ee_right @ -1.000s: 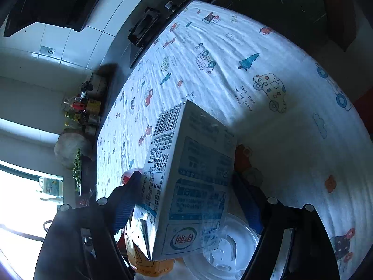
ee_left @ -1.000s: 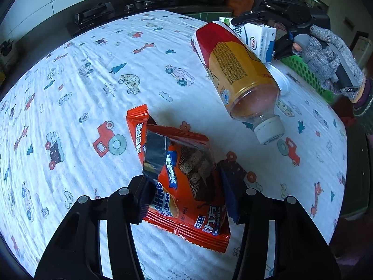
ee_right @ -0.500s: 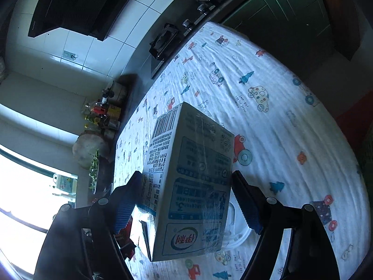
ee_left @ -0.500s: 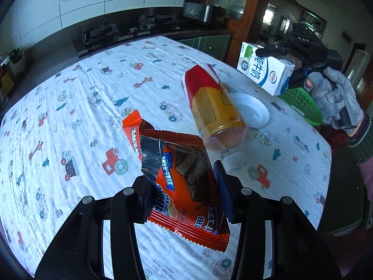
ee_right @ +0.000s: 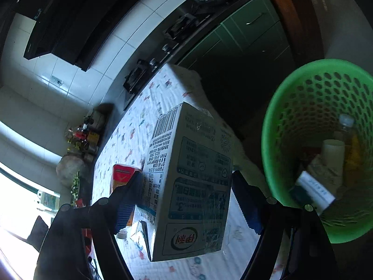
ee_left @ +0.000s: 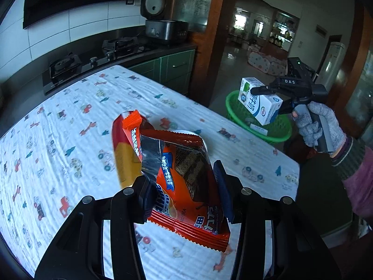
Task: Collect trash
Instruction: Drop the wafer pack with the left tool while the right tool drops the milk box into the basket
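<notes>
An orange snack wrapper point(ee_left: 186, 182) hangs above the table, pinched between the pads of my left gripper point(ee_left: 185, 191), which is shut on it. Behind the wrapper stands a bottle with a red and yellow label point(ee_left: 121, 156), mostly hidden; the right wrist view also shows this bottle point(ee_right: 123, 175). My right gripper point(ee_right: 186, 200) is shut on a white and blue milk carton point(ee_right: 191, 186). In the left wrist view that carton point(ee_left: 258, 107) hangs over the green basket point(ee_left: 282, 135), held by the right gripper point(ee_left: 272, 98) in a gloved hand point(ee_left: 314, 126).
The green basket point(ee_right: 270, 126) stands on the floor past the table's edge, with a bottle, a cup and a small carton inside. A white plate point(ee_left: 205, 142) lies on the patterned tablecloth point(ee_left: 70, 126) behind the wrapper. A stove and a dark counter run along the far wall.
Both grippers have risen and swung toward the table's basket side. The wrapper has come up off the cloth. The carton has travelled from over the plate to over the basket.
</notes>
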Available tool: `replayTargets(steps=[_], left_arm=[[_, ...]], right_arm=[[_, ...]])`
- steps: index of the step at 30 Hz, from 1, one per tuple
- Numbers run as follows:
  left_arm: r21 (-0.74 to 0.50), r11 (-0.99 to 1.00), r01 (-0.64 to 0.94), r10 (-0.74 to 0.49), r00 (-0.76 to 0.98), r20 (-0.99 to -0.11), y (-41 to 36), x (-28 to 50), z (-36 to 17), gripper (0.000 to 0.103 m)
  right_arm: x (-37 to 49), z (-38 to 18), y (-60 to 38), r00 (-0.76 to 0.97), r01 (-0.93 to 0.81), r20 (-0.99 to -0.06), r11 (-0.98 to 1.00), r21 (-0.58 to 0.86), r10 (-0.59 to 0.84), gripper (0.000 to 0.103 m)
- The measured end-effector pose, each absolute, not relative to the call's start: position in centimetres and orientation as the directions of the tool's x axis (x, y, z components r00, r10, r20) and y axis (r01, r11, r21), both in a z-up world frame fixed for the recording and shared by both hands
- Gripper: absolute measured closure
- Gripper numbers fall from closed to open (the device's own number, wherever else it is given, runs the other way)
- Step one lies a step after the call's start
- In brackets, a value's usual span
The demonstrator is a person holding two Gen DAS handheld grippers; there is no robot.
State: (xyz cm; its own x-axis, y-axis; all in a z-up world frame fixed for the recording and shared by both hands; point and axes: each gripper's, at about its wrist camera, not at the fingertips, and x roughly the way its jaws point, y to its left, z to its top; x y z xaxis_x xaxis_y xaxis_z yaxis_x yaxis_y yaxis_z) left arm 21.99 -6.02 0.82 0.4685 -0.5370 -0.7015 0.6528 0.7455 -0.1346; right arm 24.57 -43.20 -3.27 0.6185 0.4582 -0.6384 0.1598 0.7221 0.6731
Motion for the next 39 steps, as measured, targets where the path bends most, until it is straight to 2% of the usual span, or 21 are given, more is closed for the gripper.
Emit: replayTargets(steps=[8, 16, 20, 30, 37, 39], left_arm=[[-0.152, 0.680, 0.717, -0.585, 0.406, -0.702, -14.2, 22.8, 1.0, 0.057], [-0.166, 0.636, 0.754, -0.605, 0.353, -0.714, -20.9, 24.3, 0.9, 0.057], [-0.148, 0.619, 0.771, -0.598, 0.340, -0.726, -24.5, 25.3, 0.5, 0.057], [-0.135, 0.582, 0.802, -0.587, 0.299, -0.753, -32.3, 27.0, -0.8, 0.057], [-0.111, 0.582, 0.806, -0.567, 0.304, -0.766, -36.8, 28.2, -1.9, 0.057], [-0.113, 0.592, 0.798, -0.561, 0.307, -0.769, -37.9, 28.9, -2.3, 0.053]], right_arm=[[21.7, -5.3, -53.0, 0.654, 0.291, -0.706, 0.771, 0.566, 0.271, 0.028], [21.2, -7.5, -56.9, 0.630, 0.359, -0.764, 0.822, 0.443, 0.137, 0.027], [20.8, -8.2, -57.9, 0.629, 0.358, -0.769, 0.835, 0.417, 0.115, 0.024], [18.0, -6.9, -58.5, 0.664, 0.323, -0.746, 0.882, 0.344, 0.047, 0.024], [15.8, -5.7, -58.4, 0.693, 0.301, -0.720, 0.890, 0.344, 0.044, 0.022], [15.4, -5.6, -58.4, 0.698, 0.300, -0.715, 0.887, 0.350, 0.047, 0.022]])
